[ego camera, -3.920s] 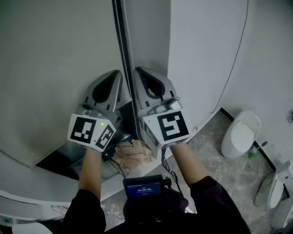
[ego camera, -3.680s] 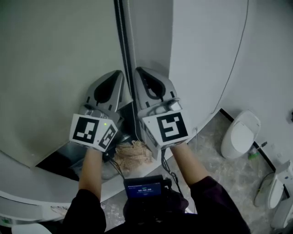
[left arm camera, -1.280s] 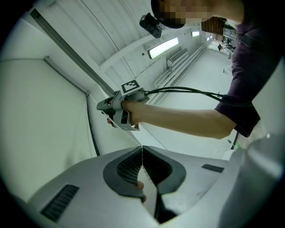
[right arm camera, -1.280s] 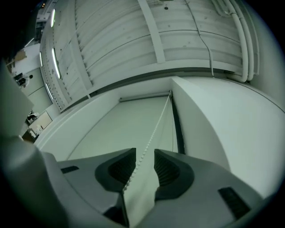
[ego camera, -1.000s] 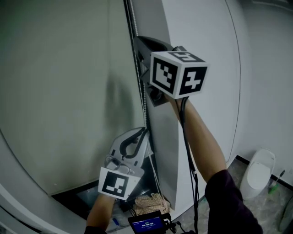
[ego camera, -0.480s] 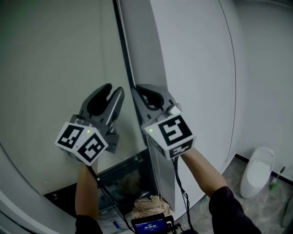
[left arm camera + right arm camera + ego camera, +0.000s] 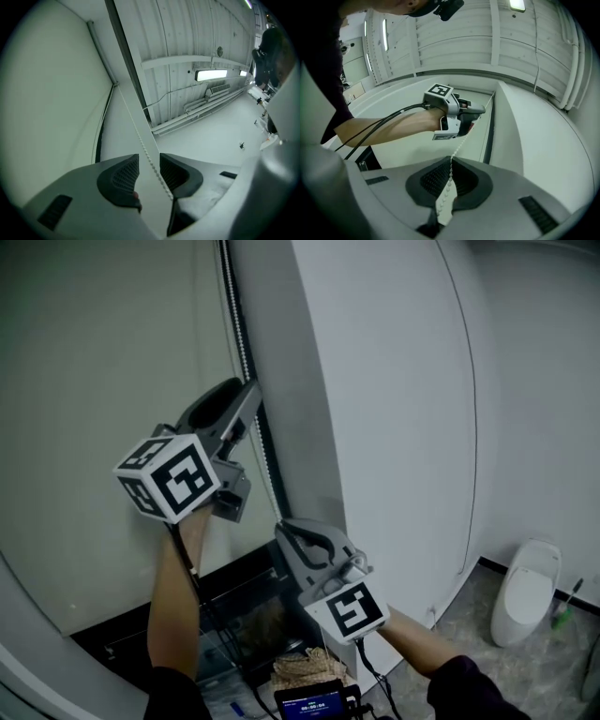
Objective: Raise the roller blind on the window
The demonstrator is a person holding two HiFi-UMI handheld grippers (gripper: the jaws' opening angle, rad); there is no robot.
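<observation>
The pale roller blind [image 7: 94,352] fills the left of the head view, with a dark gap of window beneath it. Its white bead chain [image 7: 234,324] hangs along the dark frame edge. My left gripper [image 7: 234,401] is up high at the chain and its jaws have just been opening. In the left gripper view the chain [image 7: 136,131] runs free between the parted pads [image 7: 125,176] of my left gripper [image 7: 149,171]. Lower down, my right gripper [image 7: 298,526] is shut on the chain [image 7: 457,147]. The right gripper view shows the beads pinched between the jaws of my right gripper [image 7: 449,180].
A white wall panel [image 7: 394,427] stands right of the window frame. A white toilet [image 7: 528,601] and a brush [image 7: 567,610] are on the floor at the lower right. A woven bundle [image 7: 300,667] and a small screen device [image 7: 314,701] sit below my arms.
The right gripper came down from high on the chain to below the left, still shut on it. The left gripper rose from low to high and its jaws parted.
</observation>
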